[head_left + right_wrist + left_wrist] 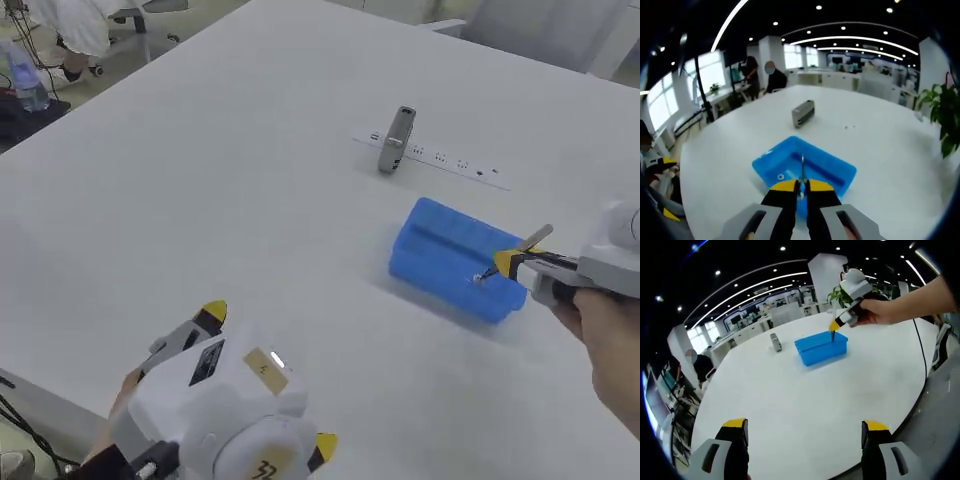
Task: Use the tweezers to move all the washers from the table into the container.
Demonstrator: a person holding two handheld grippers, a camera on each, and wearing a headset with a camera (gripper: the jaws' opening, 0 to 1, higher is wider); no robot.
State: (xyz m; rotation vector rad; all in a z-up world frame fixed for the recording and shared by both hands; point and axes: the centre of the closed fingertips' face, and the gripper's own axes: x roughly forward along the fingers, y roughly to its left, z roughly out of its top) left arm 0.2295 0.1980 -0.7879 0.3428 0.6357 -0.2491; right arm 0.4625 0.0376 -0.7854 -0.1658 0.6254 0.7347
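Note:
A blue container [445, 250] stands on the white table [250, 200]. My right gripper [514, 263] is shut on thin metal tweezers [490, 271], whose tips reach down inside the container. In the right gripper view the tweezers [802, 172] point into the container [825, 167], where one small washer [780, 176] lies on the floor. Several tiny washers [440, 156] lie in a row on the table behind the container. My left gripper [269, 380] hovers open and empty at the table's near edge, far from the container [821, 346].
A grey metal block [397, 138] lies on the table just behind the row of washers. A person's hand [885, 310] holds the right gripper [836, 325] over the container. Office desks, chairs and people stand beyond the table.

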